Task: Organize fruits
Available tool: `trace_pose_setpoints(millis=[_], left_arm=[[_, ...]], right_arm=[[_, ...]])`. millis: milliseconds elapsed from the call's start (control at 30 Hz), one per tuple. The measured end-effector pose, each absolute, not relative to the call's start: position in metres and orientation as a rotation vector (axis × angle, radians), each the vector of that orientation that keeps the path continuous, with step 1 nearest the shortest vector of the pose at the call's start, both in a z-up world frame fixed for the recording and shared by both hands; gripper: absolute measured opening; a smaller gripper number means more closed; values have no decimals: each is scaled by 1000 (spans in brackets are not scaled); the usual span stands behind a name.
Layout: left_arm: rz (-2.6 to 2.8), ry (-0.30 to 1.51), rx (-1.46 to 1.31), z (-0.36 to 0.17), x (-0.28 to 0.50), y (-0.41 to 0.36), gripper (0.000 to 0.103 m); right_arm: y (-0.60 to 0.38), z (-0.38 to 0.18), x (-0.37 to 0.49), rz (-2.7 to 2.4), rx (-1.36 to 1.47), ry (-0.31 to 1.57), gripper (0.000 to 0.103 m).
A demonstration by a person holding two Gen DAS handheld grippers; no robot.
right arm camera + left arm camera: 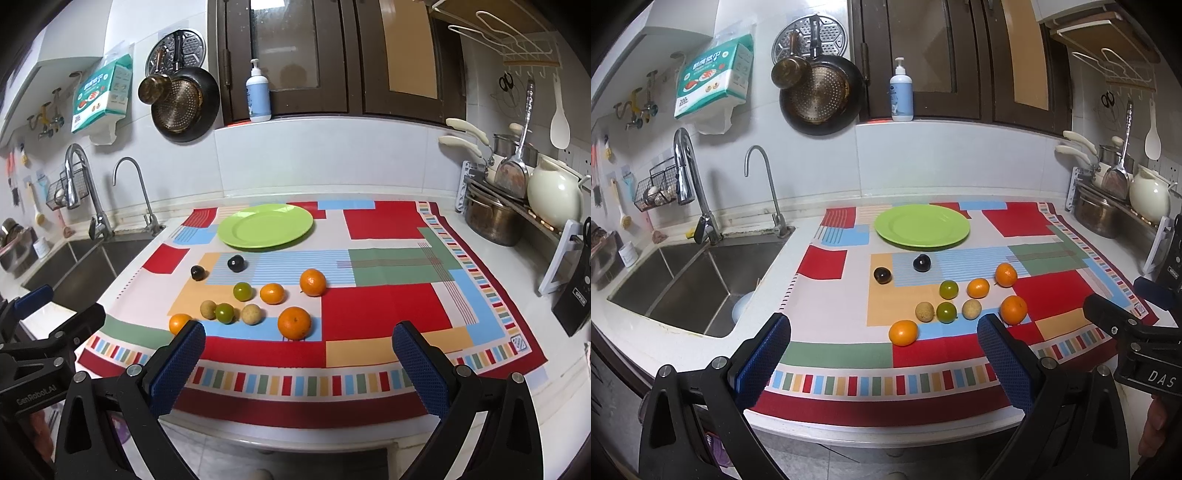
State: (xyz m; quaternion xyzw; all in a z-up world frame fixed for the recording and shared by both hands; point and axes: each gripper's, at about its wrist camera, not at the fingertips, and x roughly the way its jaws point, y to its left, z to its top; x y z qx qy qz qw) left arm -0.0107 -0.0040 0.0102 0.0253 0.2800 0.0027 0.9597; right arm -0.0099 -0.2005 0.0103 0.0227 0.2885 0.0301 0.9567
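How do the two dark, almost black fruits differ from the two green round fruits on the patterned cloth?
The two dark glossy fruits lie nearest the green plate; the two green round fruits sit farther from it, among the orange and tan fruits. The dark pair lie side by side with bare cloth around them; the green pair lie one behind the other in the cluster. All four look alike in size, rest on the cloth, and none is on the plate.

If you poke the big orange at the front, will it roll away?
Probably. The orange looks round and sits loose on the flat cloth, so a nudge could send it rolling. Its skin looks firm, so the open right gripper could likely hold it without squashing.
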Motion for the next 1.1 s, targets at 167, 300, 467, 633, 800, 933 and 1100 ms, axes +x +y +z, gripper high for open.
trace_pose_setpoints(millis=[167,300,467,633,800,933,1100], left_arm=[[5,566,51,10,-11,-3,103],[1,566,52,10,-11,-3,103],[-2,565,54,9,-12,-4,103],[0,564,56,9,-12,-5,103],[-2,563,56,7,-14,-7,103],[-2,562,56,7,-14,-8,103],[-3,560,57,6,-14,-9,103]], right_arm=[[-197,12,-10,61,35,583,102],[-196,13,-12,60,31,580,102],[-196,13,-12,61,32,580,102],[-197,13,-13,61,33,578,102],[-198,12,-14,62,32,577,102],[-198,11,-15,61,31,577,102],[-197,11,-15,60,31,576,102]])
